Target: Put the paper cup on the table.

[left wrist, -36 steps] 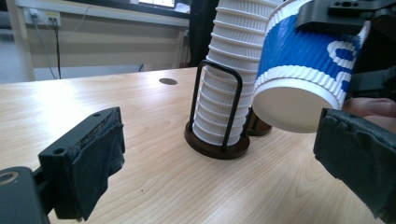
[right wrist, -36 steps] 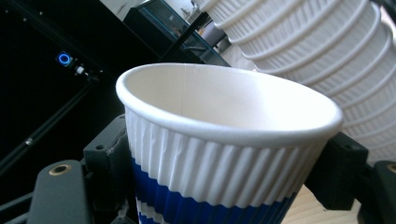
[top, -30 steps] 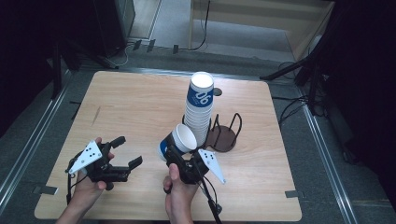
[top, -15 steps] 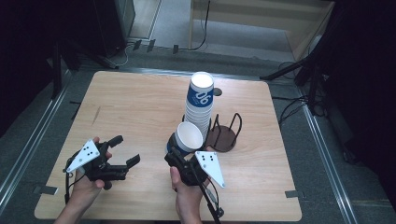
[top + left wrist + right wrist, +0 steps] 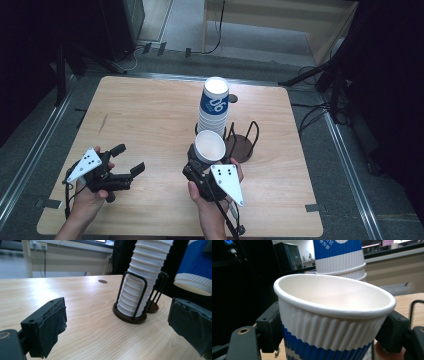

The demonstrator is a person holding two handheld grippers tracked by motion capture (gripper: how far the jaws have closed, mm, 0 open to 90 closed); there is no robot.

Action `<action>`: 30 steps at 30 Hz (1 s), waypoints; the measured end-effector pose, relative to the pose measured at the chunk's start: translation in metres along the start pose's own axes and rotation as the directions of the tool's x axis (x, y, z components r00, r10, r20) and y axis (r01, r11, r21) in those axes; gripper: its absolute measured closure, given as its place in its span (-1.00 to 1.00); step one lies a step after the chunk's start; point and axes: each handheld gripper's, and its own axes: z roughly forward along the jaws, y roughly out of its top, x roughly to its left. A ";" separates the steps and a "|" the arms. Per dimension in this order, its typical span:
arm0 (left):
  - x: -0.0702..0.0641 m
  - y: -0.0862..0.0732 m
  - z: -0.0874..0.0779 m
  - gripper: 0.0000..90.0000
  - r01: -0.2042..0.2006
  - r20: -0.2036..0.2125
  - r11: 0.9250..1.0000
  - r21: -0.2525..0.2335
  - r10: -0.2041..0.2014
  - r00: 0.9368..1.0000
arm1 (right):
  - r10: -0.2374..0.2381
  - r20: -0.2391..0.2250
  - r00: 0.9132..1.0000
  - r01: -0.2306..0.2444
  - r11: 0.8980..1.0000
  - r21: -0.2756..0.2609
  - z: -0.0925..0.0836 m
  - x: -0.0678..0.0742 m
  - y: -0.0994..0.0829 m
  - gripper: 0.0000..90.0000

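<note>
Cups dominate the middle of the pale wooden table (image 5: 150,115): a tall stack of white ribbed paper cups (image 5: 214,112), topped by one with a blue band and white lettering, stands in a dark round holder with thin black wire hoops (image 5: 130,316). Just beside it, on the side away from the person's left hand, sits a second dark round wire holder (image 5: 245,145); in the high view its base is bare.

A single white ribbed paper cup with a blue band (image 5: 209,146) is pinched in the right gripper (image 5: 196,161), raised just in front of the stack and tilted so its mouth faces up toward the camera. Its inside is plain white with nothing in it. In the right gripper view the two black jaws press against the ribbed wall on opposite sides below the rolled rim, the cup (image 5: 332,315) sitting between them, with the blue-banded stack rising close behind it. The right hand (image 5: 212,200) grips the tool from below, near the table's front edge.

The left gripper (image 5: 131,161) rests low over the table well to the left of the cups, held by the left hand (image 5: 87,192). Its padded jaws stand wide apart with nothing between them, pointing toward the loaded holder.
</note>
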 end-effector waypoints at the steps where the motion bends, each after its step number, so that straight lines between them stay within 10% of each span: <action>1: 0.001 0.000 0.000 -0.93 0.000 -0.007 1.000 0.004 0.000 1.000 | -0.021 0.006 1.000 0.021 1.000 0.003 0.000 -0.001 0.001 -0.53; 30: 0.035 -0.016 -0.014 -0.93 0.035 -0.177 0.999 0.032 -0.029 0.984 | -0.191 0.080 0.978 0.197 0.977 -0.078 -0.004 -0.055 0.003 -0.53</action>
